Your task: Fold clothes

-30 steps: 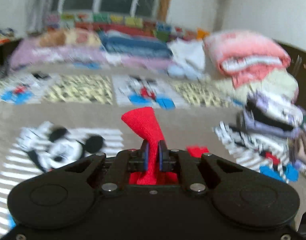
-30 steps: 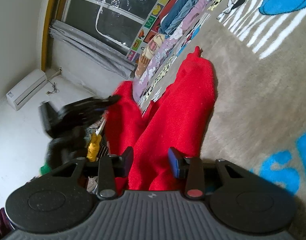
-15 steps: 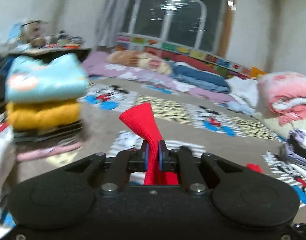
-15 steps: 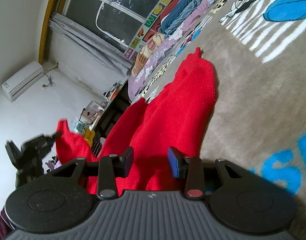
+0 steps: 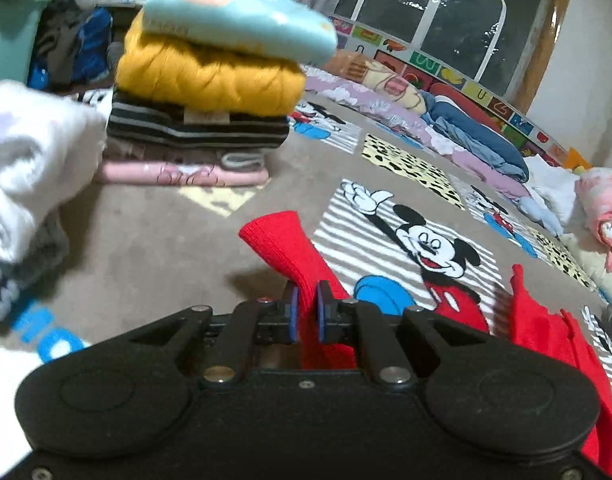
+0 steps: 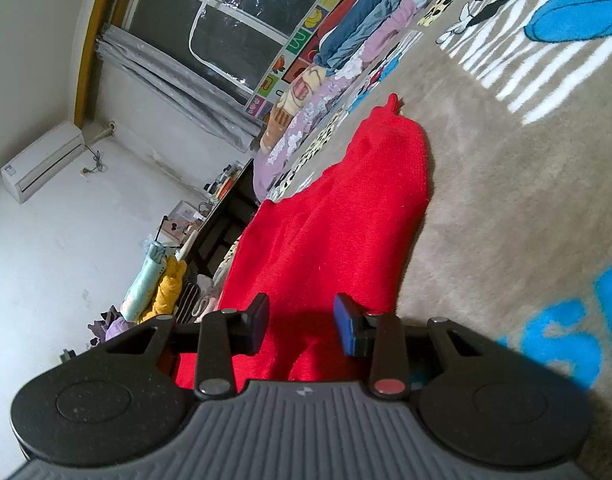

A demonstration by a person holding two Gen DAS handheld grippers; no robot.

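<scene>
Sleeve of red knit garment (image 5: pixel 296 258) pinched in the left gripper (image 5: pixel 305 312).

The left jaws are closed tight on the ribbed cuff, which juts forward above the cartoon-mouse rug (image 5: pixel 178 240). The right gripper (image 6: pixel 302 322) stands wide open over the garment's body, spread on the rug; whether its pads (image 6: pixel 348 324) touch the cloth is unclear. A stack of folded clothes (image 5: pixel 210 92) sits beyond.

Partly hidden and cropped

The red garment (image 5: pixel 554 344) runs under the left gripper's body; the white cloth (image 5: pixel 30 160) is blurred and cut off at left.
</scene>
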